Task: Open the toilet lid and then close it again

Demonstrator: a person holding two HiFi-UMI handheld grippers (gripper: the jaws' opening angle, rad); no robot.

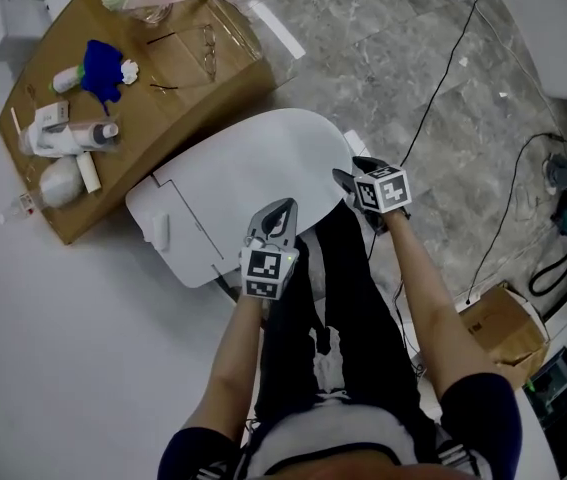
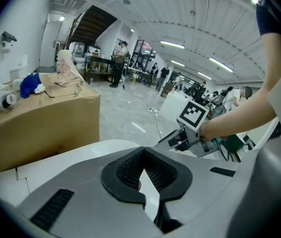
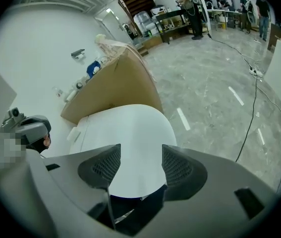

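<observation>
Both my grippers hang over the closed toilet lid (image 1: 253, 168), which lies flat at the centre of the head view. The cardboard box (image 1: 163, 78) with bottles and a blue object (image 1: 103, 68) on it sits just beyond, at upper left.

My left gripper (image 1: 279, 208) is at the lid's near edge, just below centre frame. Its jaws are pressed together with nothing between them. In its own view the white lid (image 2: 95, 147) shows just past the closed tips (image 2: 144, 171).

My right gripper (image 1: 348, 176) is at the lid's right rim, to the right of centre. Its fingers are spread wide and grip nothing. In the right gripper view the lid (image 3: 130, 133) fills the gap between the two pads (image 3: 100, 167), and the grey marble floor (image 3: 214, 83) with a black cable (image 3: 252, 108) runs off to the right. Whether either gripper touches the lid I cannot tell.
</observation>
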